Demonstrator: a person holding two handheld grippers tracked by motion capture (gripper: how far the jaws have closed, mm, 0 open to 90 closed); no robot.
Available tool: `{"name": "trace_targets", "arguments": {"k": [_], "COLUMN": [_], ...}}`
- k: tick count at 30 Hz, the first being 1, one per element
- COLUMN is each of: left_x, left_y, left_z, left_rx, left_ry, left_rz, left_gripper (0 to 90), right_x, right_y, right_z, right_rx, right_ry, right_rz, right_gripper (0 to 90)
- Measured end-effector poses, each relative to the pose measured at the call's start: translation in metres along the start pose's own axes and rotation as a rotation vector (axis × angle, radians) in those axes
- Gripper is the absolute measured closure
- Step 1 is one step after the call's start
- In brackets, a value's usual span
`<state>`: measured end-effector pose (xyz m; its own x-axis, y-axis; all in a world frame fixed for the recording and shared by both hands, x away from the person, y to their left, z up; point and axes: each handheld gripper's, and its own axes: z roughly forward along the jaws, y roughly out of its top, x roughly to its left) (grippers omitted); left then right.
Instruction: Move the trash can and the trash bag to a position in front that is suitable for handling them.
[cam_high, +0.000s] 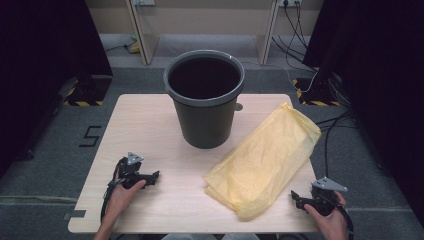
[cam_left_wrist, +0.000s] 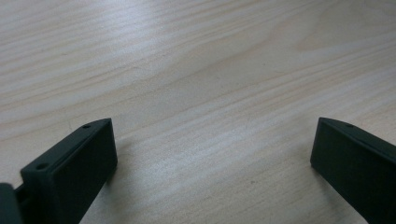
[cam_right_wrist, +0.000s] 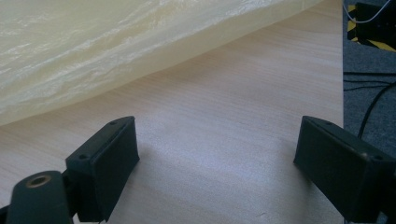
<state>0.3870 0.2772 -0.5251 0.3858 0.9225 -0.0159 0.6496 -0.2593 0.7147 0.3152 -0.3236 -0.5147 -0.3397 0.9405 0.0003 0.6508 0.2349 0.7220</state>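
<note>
Grey carpet and dark curtains ring a pale wooden bench (cam_high: 150, 125), where a grey bin (cam_high: 204, 100) stands upright near the far edge and a yellow bag (cam_high: 265, 160) lies flat to its right, just beside it. Left gripper (cam_high: 150, 176) rests low on bare wood at the near left, jaws wide with nothing between them. Right gripper (cam_high: 298, 197) sits at the near right, close to the bag's near corner, jaws likewise wide and empty. Judging from this, the thin film is the risk: a pinch may catch both layers together so the mouth never opens, or slide off the slick plastic. Dragging the bag could also nudge the light bin toward the edge
</note>
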Motion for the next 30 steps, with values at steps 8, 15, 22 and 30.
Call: {"name": "trace_targets", "arguments": {"k": [8, 15, 22, 30], "left_x": [0.0000, 0.0000, 0.0000, 0.0003], "left_y": [0.0000, 0.0000, 0.0000, 0.0000], "left_z": [0.0000, 0.0000, -0.0001, -0.0003], "left_rx": [0.000, 0.000, 0.000, -0.002], "left_ry": [0.000, 0.000, -0.001, -0.004], "left_rz": [0.000, 0.000, 0.000, -0.001], "left_gripper": [0.0, 0.0, 0.0, 0.0], "right_x": [-0.0001, -0.0005, -0.0009, -0.0035], "right_y": [0.0000, 0.0001, 0.0002, 0.0033], "right_z": [0.0000, 0.0000, 0.0002, -0.0038], "right_rx": [0.000, 0.001, -0.001, -0.022], "right_ry": [0.001, 0.001, 0.003, -0.019], "right_rz": [-0.001, -0.005, -0.008, 0.024], "right_gripper": [13.4, 13.4, 13.4, 15.6]}}
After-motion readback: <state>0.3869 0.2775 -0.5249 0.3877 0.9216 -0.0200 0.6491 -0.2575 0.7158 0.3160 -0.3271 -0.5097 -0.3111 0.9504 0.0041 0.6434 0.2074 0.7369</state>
